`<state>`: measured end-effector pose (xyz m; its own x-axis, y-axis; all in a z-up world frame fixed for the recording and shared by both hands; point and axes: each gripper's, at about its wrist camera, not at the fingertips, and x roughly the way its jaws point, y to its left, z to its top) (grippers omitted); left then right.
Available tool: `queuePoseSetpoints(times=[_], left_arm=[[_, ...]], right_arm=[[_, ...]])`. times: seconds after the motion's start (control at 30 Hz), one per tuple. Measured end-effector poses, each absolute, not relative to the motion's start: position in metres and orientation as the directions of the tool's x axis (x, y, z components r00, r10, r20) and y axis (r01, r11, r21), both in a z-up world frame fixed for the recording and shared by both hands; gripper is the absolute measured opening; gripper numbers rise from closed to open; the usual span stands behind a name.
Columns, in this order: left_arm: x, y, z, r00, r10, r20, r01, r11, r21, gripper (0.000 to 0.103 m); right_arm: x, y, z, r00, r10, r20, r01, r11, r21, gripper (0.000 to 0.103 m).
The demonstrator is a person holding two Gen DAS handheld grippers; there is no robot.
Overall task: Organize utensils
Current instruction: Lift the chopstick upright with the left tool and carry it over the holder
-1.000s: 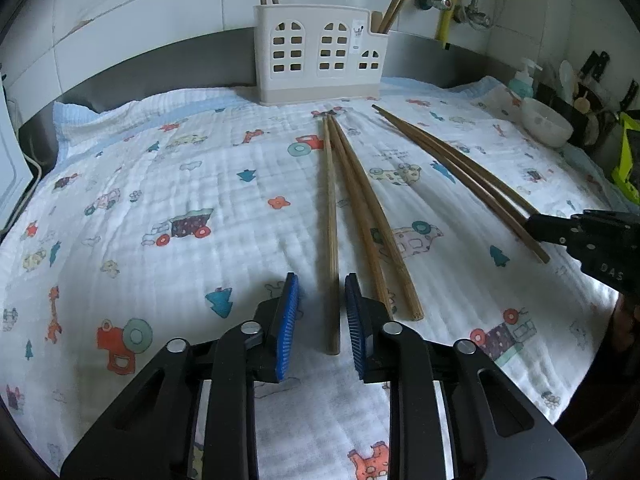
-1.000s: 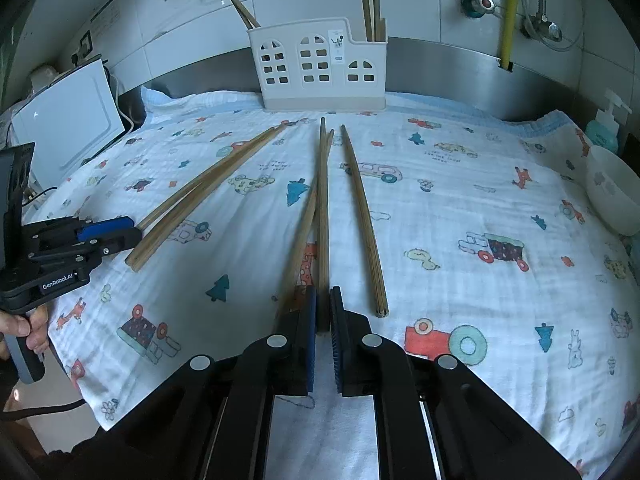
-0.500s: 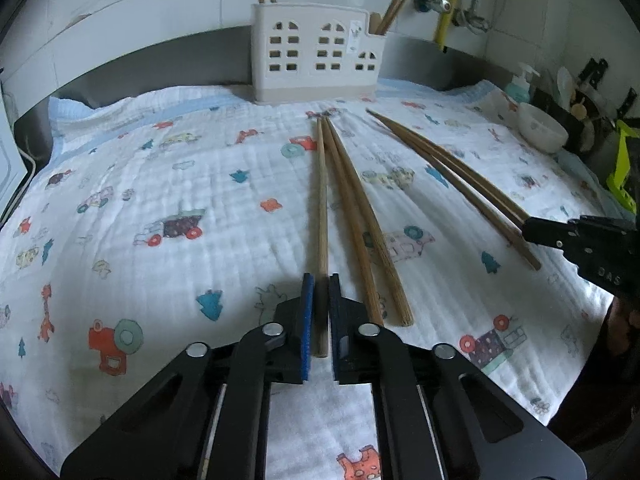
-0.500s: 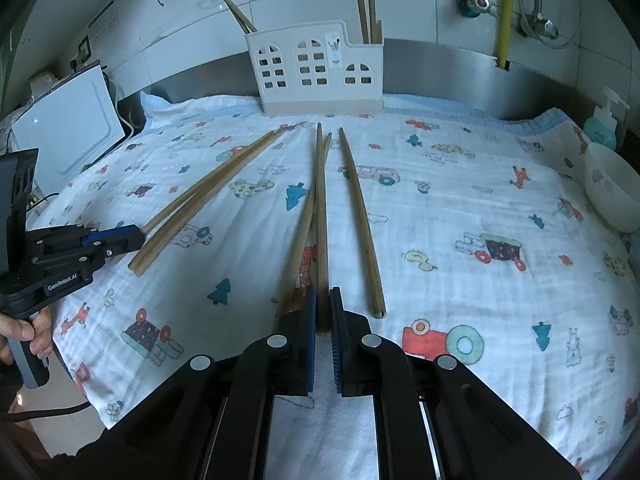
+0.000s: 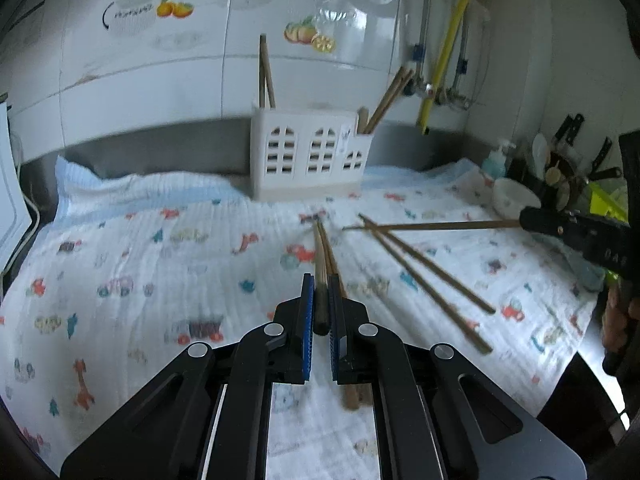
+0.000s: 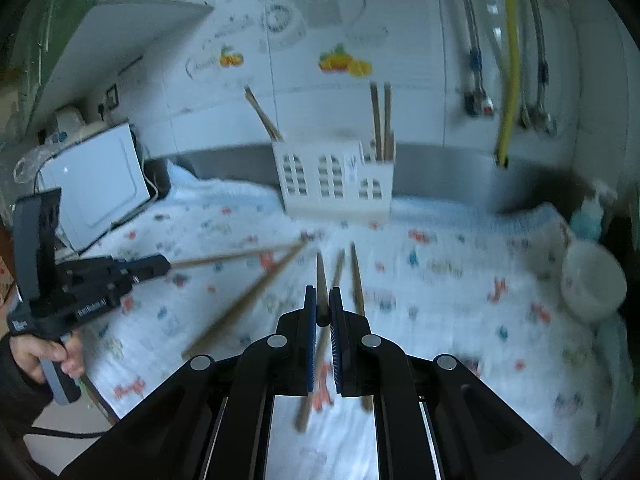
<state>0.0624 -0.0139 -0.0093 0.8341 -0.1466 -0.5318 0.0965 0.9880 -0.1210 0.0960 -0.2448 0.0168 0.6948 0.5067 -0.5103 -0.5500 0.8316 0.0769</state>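
Both grippers hold one wooden chopstick each, lifted off the patterned cloth (image 5: 120, 264). My left gripper (image 5: 320, 285) is shut on a chopstick (image 5: 319, 256) that points towards the white utensil holder (image 5: 308, 160). In the right wrist view this left gripper (image 6: 162, 265) appears at the left with its chopstick (image 6: 236, 256). My right gripper (image 6: 322, 292) is shut on another chopstick (image 6: 320, 272); from the left wrist it appears at the right (image 5: 528, 219). Several loose chopsticks (image 5: 432, 280) (image 6: 248, 304) lie on the cloth. More chopsticks (image 6: 380, 120) stand in the holder (image 6: 336, 184).
A white bowl (image 6: 592, 284) and a soap bottle (image 6: 588, 216) sit at the cloth's right edge. A white appliance (image 6: 96, 188) stands at the left. Pipes and a yellow hose (image 5: 448, 48) hang on the tiled wall. A person's hand (image 6: 44, 354) grips the left handle.
The left gripper closed on a chopstick. Both grippers then rose from the cloth, each lifting its chopstick, and the views tilted up towards the wall.
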Motion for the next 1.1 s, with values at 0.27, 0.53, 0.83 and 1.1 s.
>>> queuePoseSetpoints(times=[0.27,0.53,0.83,1.1], left_arm=[[0.079,-0.013,0.007,0.862,-0.176,-0.476,0.125,0.983,-0.136,0.005],[0.109,-0.011,0.013,0.857,-0.206,-0.473,0.153,0.977,-0.148,0.005],[0.146,-0.005,0.047,0.877,-0.223,-0.424,0.172,0.973,-0.156,0.005],[0.173,-0.003,0.086,0.888,-0.226,-0.401,0.199,0.974,-0.108,0.005]], right_arm=[[0.119,-0.225,0.055,0.697,0.537,-0.475,-0.594,0.804,0.036,0.006],[0.147,-0.21,0.096,0.709,0.534,-0.461,-0.613,0.79,-0.027,0.006],[0.177,-0.202,0.159,0.765,0.515,-0.387,-0.588,0.804,-0.092,0.006],[0.216,-0.186,0.19,0.807,0.485,-0.337,-0.55,0.826,-0.127,0.006]])
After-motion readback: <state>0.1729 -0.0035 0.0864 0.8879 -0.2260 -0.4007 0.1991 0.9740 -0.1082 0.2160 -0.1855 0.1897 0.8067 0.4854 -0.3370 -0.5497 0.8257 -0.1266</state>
